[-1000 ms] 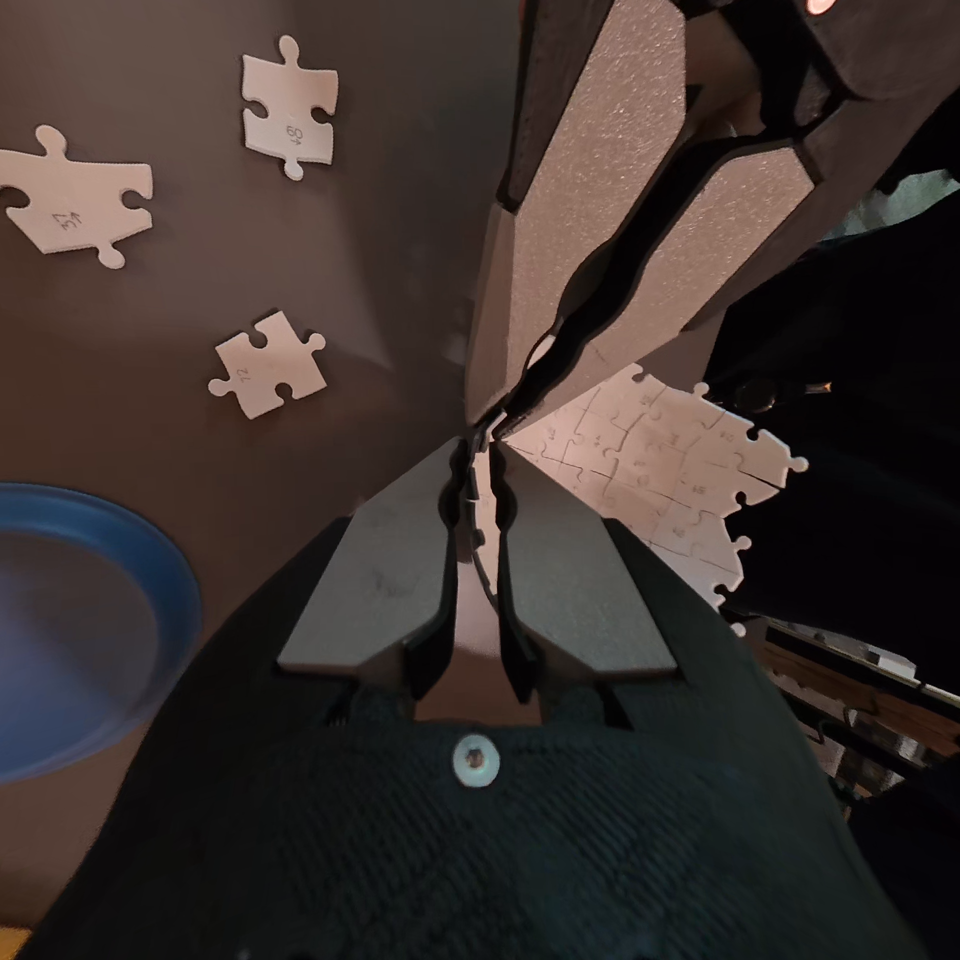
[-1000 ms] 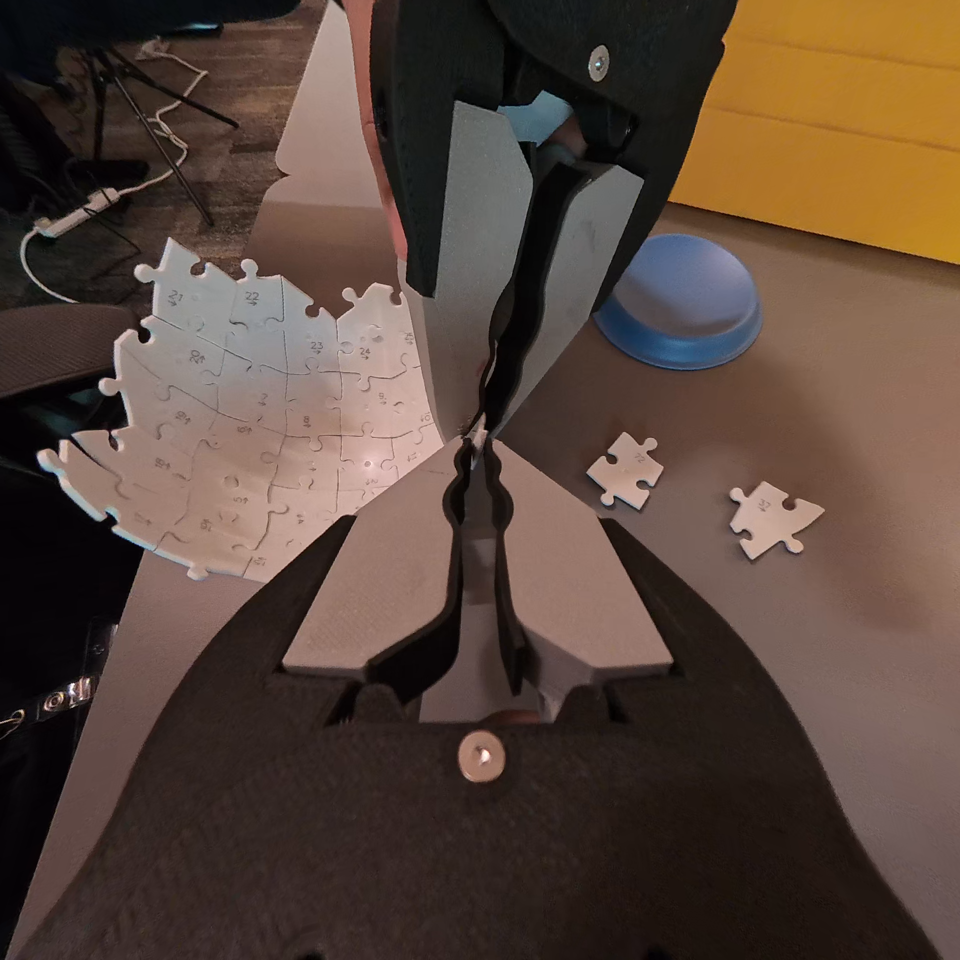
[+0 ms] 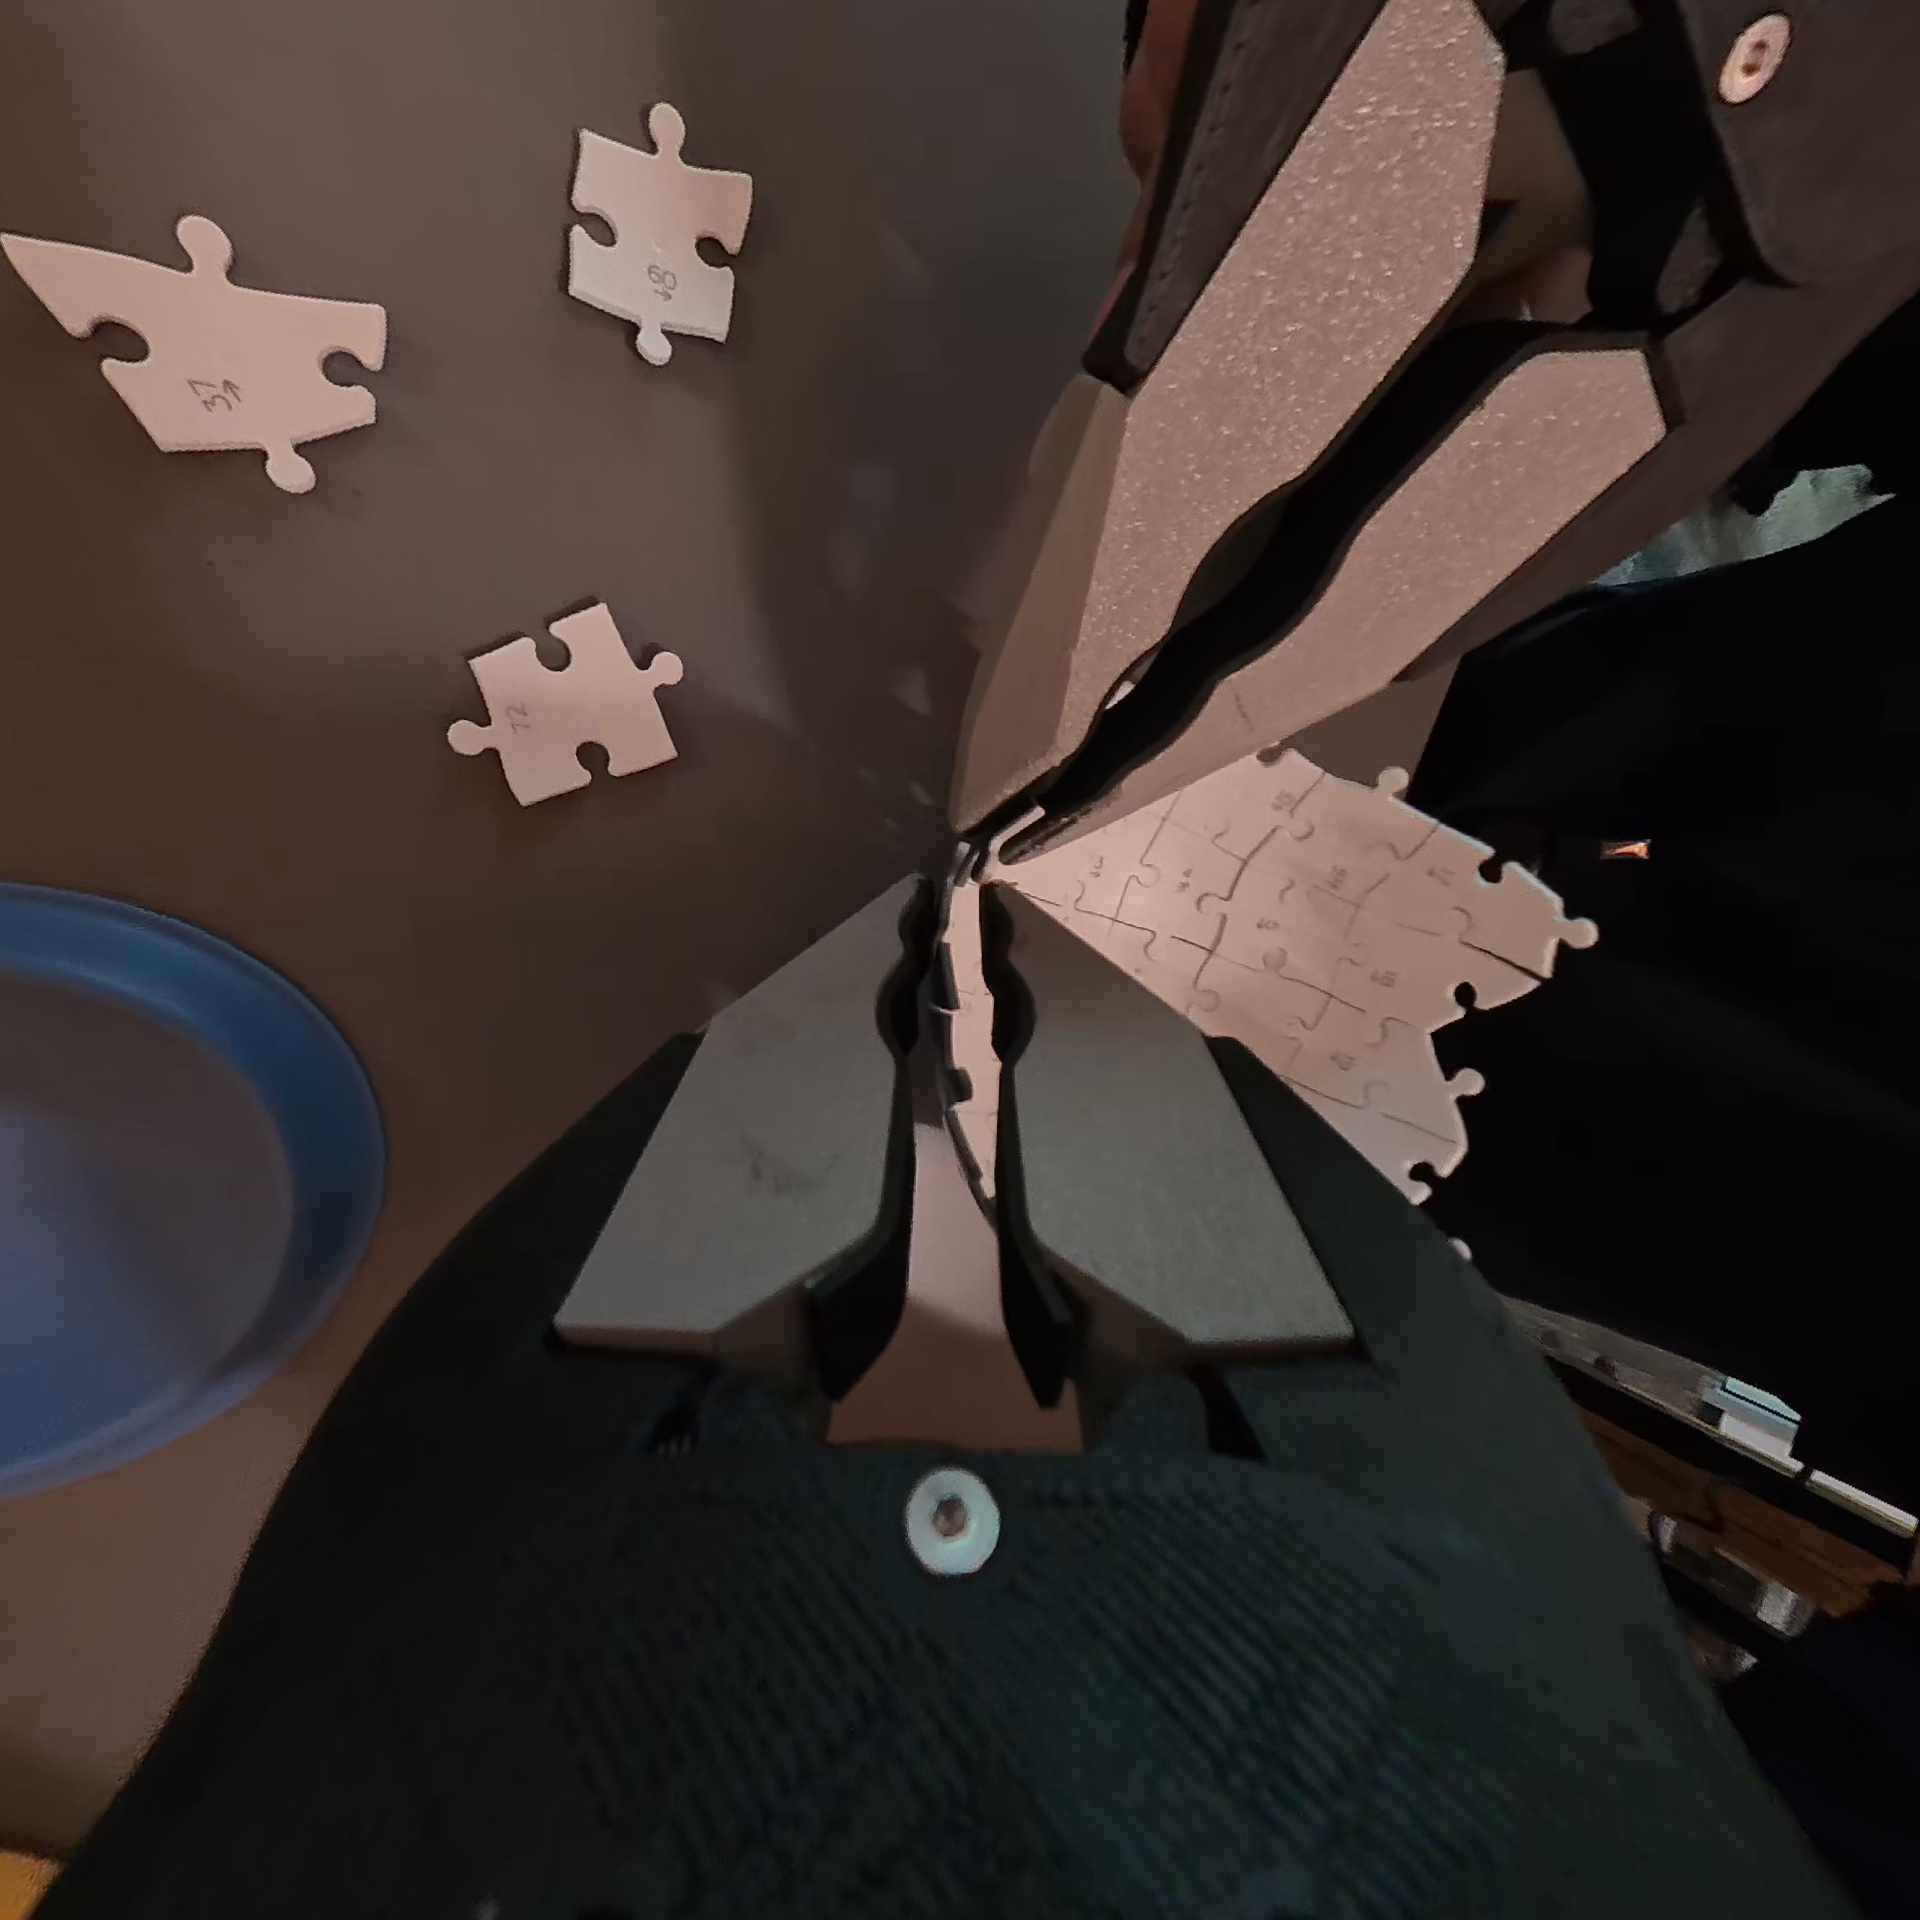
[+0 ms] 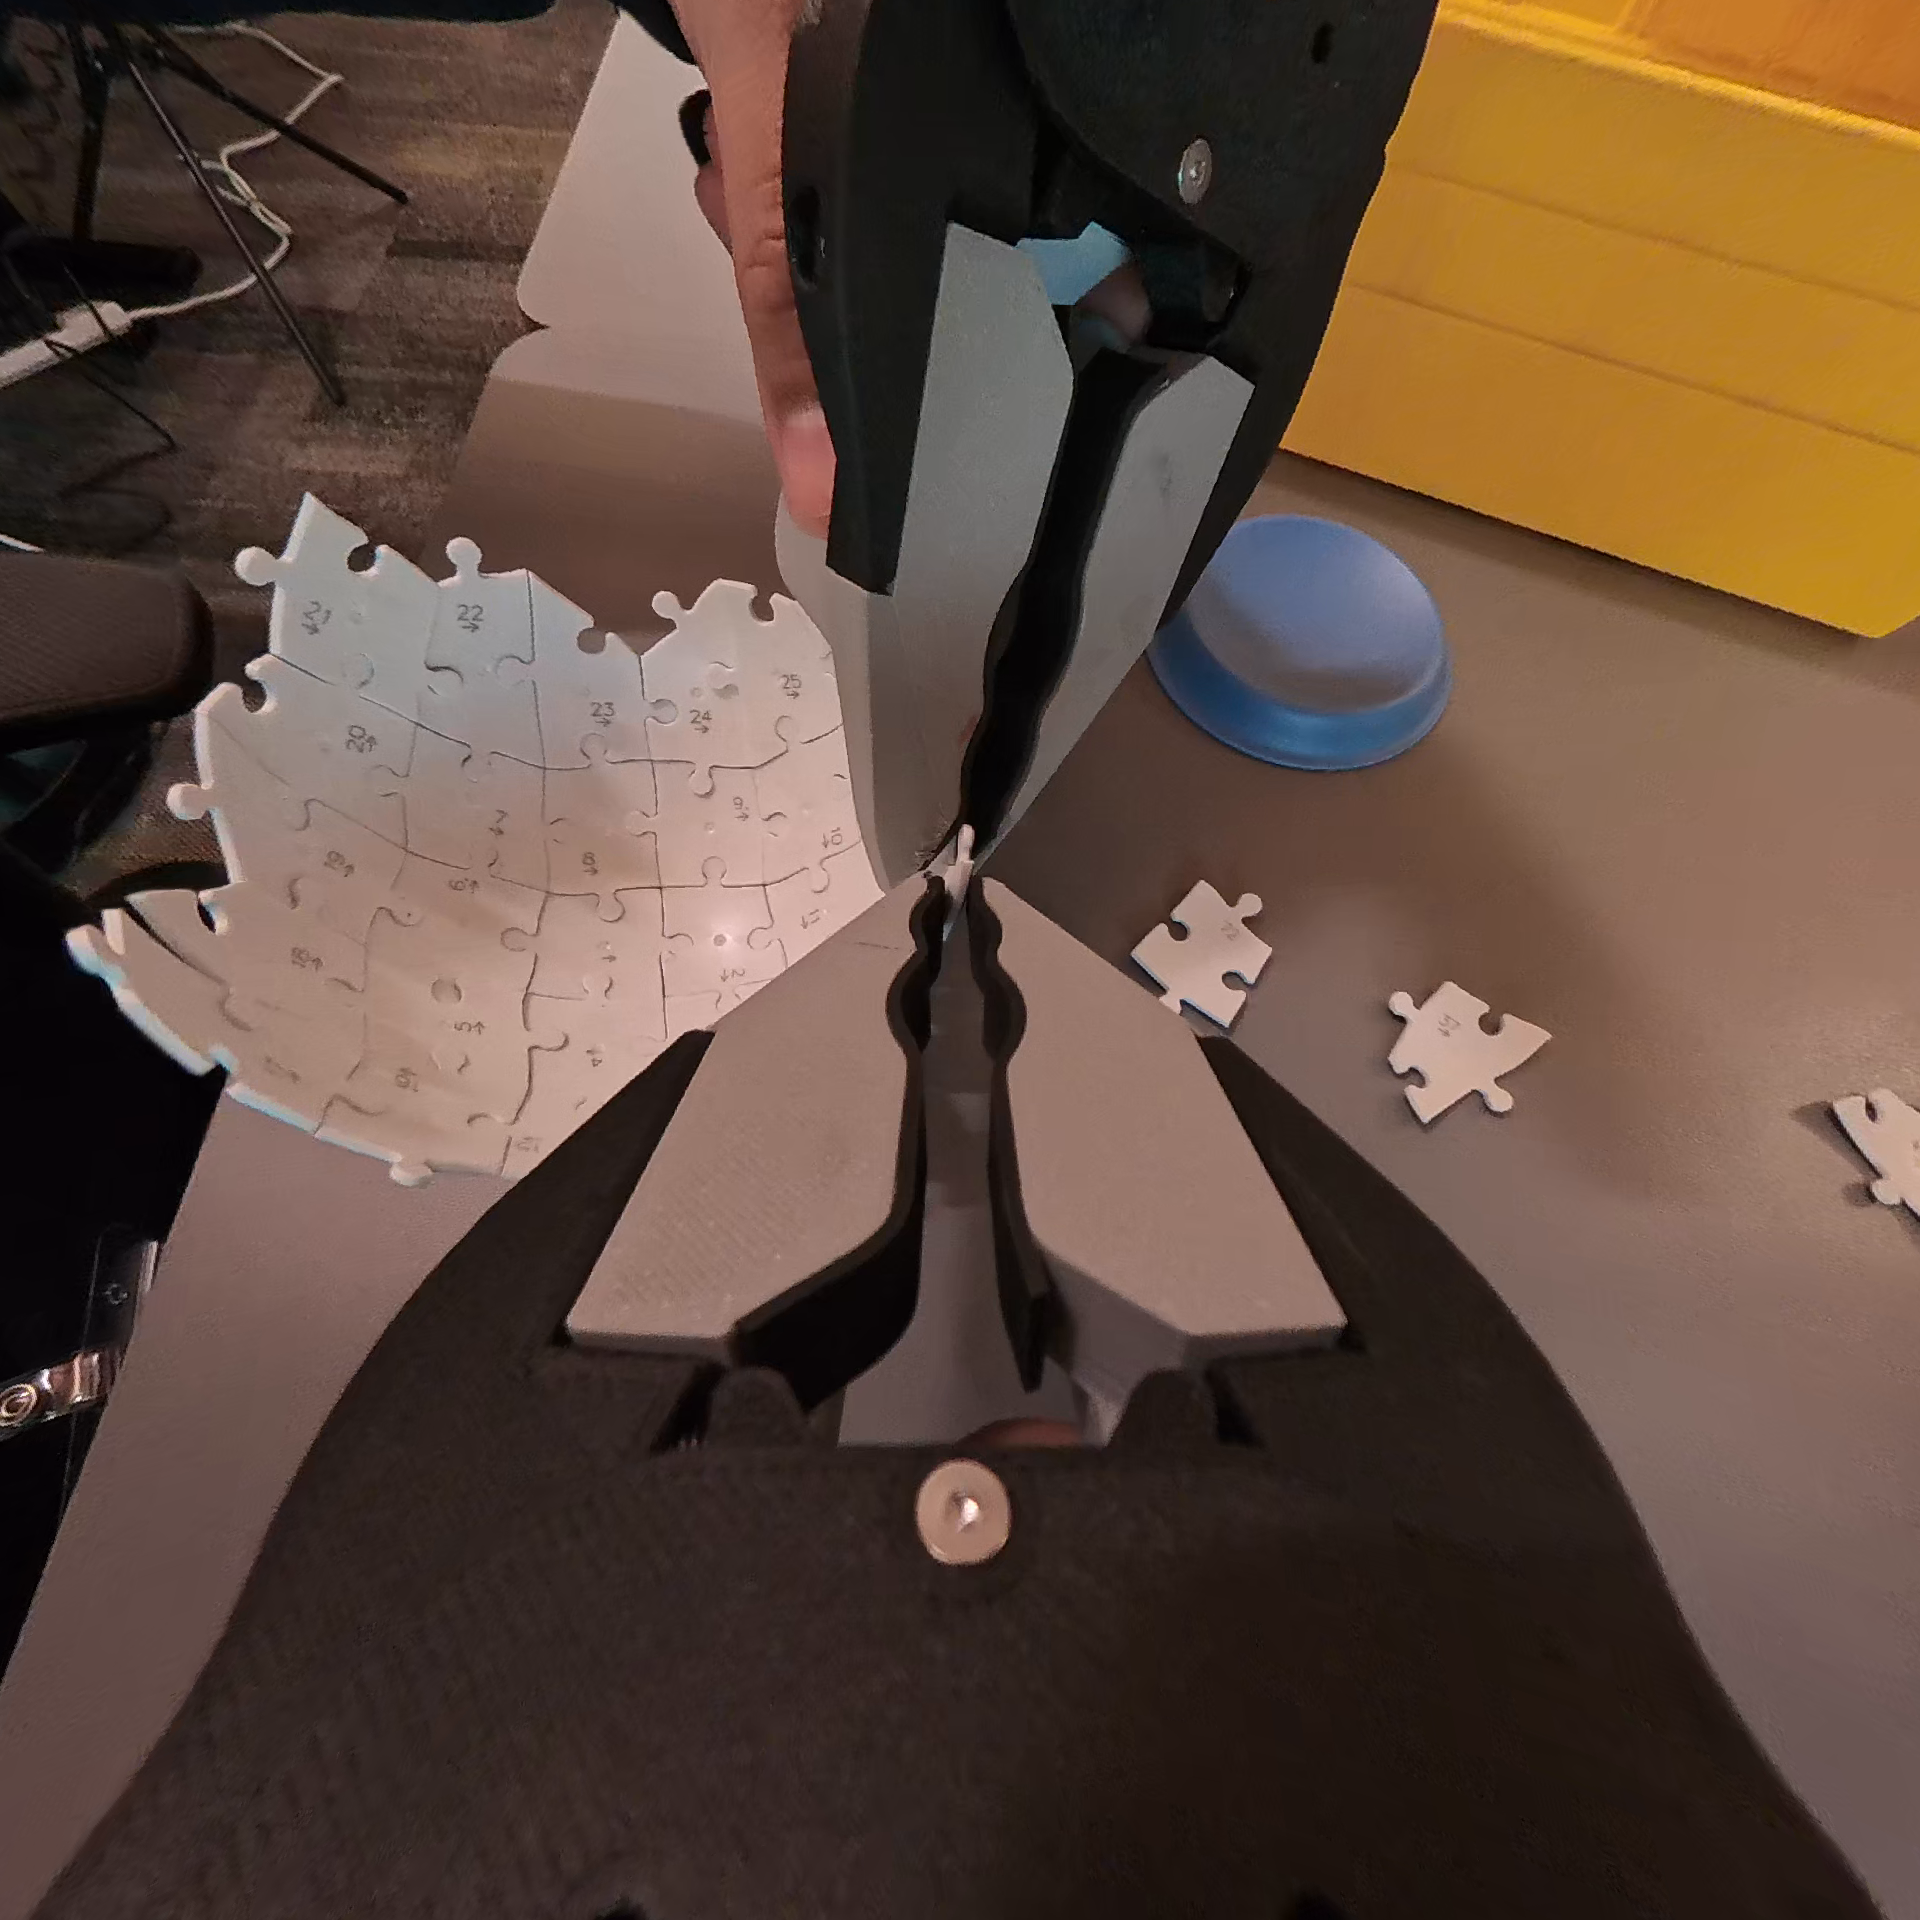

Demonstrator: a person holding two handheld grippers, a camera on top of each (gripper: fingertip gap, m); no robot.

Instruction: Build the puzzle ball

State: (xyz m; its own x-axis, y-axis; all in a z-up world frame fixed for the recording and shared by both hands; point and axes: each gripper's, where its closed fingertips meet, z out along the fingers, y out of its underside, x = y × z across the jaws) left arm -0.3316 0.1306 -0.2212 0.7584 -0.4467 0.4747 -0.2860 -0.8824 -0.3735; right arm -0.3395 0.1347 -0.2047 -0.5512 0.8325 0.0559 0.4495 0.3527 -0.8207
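the half-built puzzle ball [image 4: 499, 883] is a curved white shell of joined, numbered pieces, held in the air at the near edge of the grey table [image 4: 1558, 831] — its hollow inner face shows in the right wrist view. the left gripper [image 3: 961, 894] has its fingers clenched on the shell's rim, and the thin white edge runs down the narrow slot between its two grey pads. the right gripper [image 4: 951, 894] meets it tip to tip at the same spot on the rim, fingers pinched on a small white tab of a piece there; whether that piece is already locked into the shell cannot be told. beyond the ball, on the far side from the table edge, a blue dish [image 4: 1304, 665] sits upside down on the table, so it holds nothing that can be seen. near the ball lies a squarish loose piece [image 3: 566, 701]; a little further out is a wedge-shaped piece [image 3: 213, 348], and beside that a third loose piece [image 3: 655, 234] — all three flat on the table, apart from one another. a yellow block [image 4: 1662, 312] stands behind the dish.
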